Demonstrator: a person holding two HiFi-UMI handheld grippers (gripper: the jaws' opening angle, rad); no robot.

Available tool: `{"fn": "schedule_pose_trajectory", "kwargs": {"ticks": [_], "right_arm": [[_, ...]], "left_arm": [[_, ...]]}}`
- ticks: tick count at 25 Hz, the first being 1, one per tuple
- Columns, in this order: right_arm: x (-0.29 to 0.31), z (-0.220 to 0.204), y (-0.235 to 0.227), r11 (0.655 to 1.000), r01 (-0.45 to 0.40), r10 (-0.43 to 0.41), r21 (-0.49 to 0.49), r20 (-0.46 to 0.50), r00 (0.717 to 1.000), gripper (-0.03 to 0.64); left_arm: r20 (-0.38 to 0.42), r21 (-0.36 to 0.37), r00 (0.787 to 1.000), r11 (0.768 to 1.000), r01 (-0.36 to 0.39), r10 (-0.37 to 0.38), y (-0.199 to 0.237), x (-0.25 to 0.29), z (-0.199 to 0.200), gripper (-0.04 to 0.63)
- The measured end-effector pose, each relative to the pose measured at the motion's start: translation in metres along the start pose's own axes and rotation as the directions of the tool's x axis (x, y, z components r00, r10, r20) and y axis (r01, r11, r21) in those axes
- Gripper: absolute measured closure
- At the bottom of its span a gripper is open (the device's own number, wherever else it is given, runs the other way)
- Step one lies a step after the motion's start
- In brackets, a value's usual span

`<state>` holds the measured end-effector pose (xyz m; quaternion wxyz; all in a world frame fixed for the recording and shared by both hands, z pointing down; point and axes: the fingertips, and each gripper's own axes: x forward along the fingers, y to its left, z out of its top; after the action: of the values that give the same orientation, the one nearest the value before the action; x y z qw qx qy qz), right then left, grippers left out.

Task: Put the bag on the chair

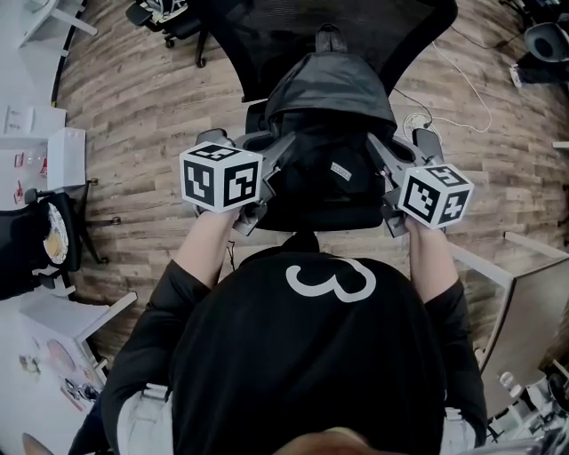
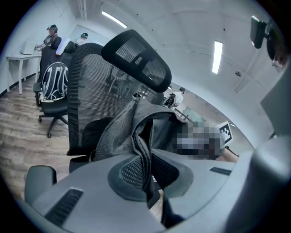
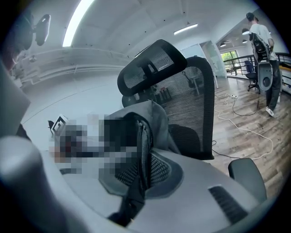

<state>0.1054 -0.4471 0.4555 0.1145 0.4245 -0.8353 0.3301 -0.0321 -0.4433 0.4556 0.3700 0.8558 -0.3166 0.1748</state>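
Note:
A dark grey backpack [image 1: 327,111] stands upright in front of the mesh backrest [image 1: 342,27] of a black office chair, over its seat [image 1: 320,216]; I cannot tell whether it rests on the seat. My left gripper [image 1: 274,158] is shut on the bag's left strap [image 2: 144,157], and my right gripper [image 1: 380,153] is shut on the right strap [image 3: 142,154]. In the left gripper view the bag [image 2: 122,125] hangs before the headrest [image 2: 138,61]. The right gripper view shows the bag [image 3: 152,116] below the headrest [image 3: 152,68].
The chair's armrests [image 2: 38,179] [image 3: 248,175] flank the bag. Another office chair [image 1: 169,18] stands at the back left, with white desks [image 1: 36,147] to the left and a desk [image 1: 524,275] at the right. Cables [image 1: 462,84] lie on the wood floor. A person [image 3: 263,50] stands far off.

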Motion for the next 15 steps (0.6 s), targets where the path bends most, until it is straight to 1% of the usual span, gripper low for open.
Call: {"fn": "schedule_pose_trajectory", "kwargs": {"ticks": [4,15], "right_arm": [[0.013,0.002,-0.008,1.000,0.015,-0.016,-0.013,-0.010,1.000,0.581],[0.049,-0.001,-0.033,0.999,0.031,-0.031,0.013,-0.038,0.999,0.581]], "left_arm": [[-0.015,-0.008,1.000,1.000,0.010,-0.010,0.014,0.010,0.004,0.569],[-0.039,-0.037,0.999,0.999,0.003,-0.004,0.049,0.037,0.008,0.569]]}}
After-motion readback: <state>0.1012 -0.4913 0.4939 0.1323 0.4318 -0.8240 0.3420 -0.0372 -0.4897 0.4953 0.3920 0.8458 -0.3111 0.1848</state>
